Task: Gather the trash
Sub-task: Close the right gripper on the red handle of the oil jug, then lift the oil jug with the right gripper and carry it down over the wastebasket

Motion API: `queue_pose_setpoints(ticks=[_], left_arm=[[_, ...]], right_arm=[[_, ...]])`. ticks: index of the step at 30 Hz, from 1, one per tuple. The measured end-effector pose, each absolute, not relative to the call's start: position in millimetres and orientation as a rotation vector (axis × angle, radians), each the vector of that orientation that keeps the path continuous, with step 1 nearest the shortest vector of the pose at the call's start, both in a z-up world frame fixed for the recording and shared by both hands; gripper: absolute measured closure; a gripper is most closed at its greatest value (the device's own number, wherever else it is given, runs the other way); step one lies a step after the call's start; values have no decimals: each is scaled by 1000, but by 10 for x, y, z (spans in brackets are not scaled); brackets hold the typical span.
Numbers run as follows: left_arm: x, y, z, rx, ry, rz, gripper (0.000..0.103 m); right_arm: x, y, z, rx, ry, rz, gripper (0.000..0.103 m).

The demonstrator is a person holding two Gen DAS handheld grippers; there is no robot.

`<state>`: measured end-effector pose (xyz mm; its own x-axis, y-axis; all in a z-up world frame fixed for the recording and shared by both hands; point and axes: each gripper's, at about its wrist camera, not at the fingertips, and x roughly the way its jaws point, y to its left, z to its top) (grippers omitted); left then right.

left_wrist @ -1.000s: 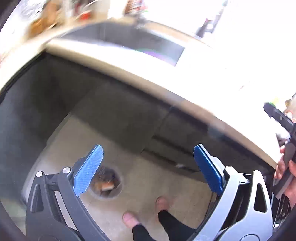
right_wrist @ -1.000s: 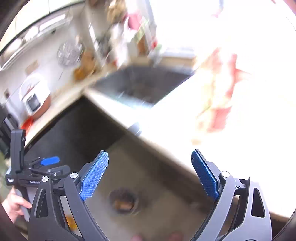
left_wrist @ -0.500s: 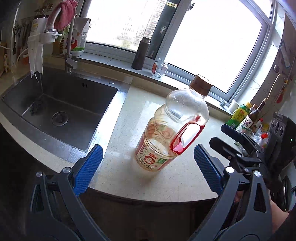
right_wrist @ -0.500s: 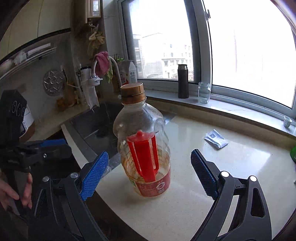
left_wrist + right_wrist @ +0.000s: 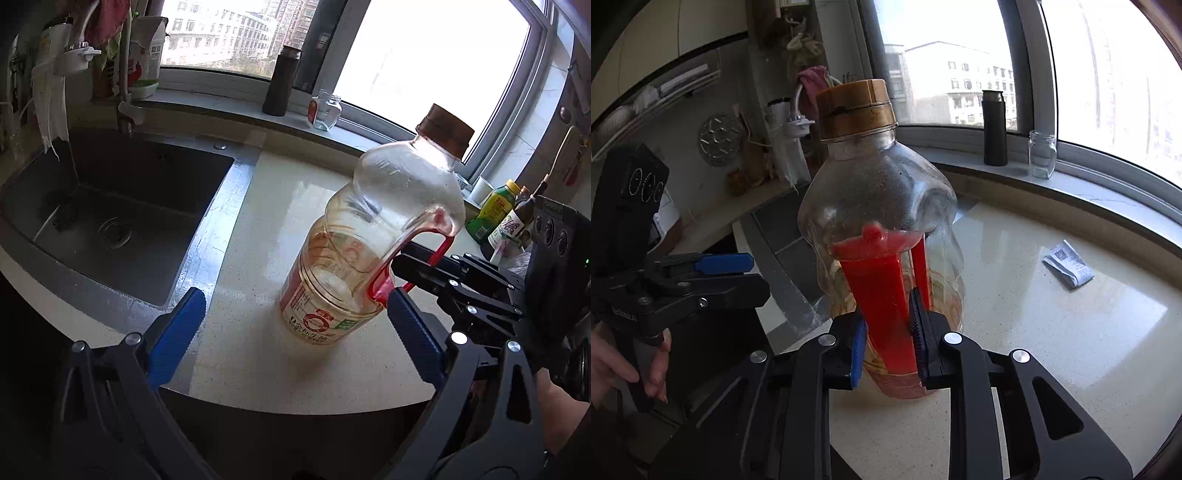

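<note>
A large, nearly empty clear oil bottle [image 5: 373,236] with a brown cap and a red handle stands tilted on the pale countertop [image 5: 258,206]. My right gripper [image 5: 888,343] is shut on the bottle's red handle [image 5: 886,295]; it shows from the side in the left wrist view [image 5: 417,266]. The bottle fills the middle of the right wrist view [image 5: 879,206]. My left gripper [image 5: 295,325] is open and empty, just in front of the bottle's base; it also shows in the right wrist view [image 5: 713,277]. A folded paper scrap [image 5: 1069,263] lies on the counter to the right.
A steel sink [image 5: 110,206] with a tap is to the left. A dark flask [image 5: 281,81] and a glass jar [image 5: 325,110] stand on the window sill. Sauce bottles [image 5: 495,210] stand at the far right. The counter's front edge [image 5: 295,404] is close below my left gripper.
Both grippers rose from facing the floor to the counter. My right gripper then moved in and shut on the bottle's red handle, and the bottle now leans.
</note>
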<state>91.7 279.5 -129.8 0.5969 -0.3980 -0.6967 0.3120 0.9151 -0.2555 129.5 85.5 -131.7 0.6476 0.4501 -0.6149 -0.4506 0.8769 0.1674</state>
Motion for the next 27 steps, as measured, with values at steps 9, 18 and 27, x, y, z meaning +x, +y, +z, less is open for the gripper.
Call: queue_pose_setpoints(ticks=[9, 18, 27], left_arm=[[963, 2392, -1797, 66, 883, -478, 8], [1038, 2248, -1942, 7, 906, -539, 8], [922, 2253, -1845, 13, 886, -554, 12]], right_arm=[[1391, 809, -1274, -2, 723, 562, 80], [1428, 755, -1185, 47, 733, 591, 81], [1405, 810, -1109, 80, 731, 639, 81]])
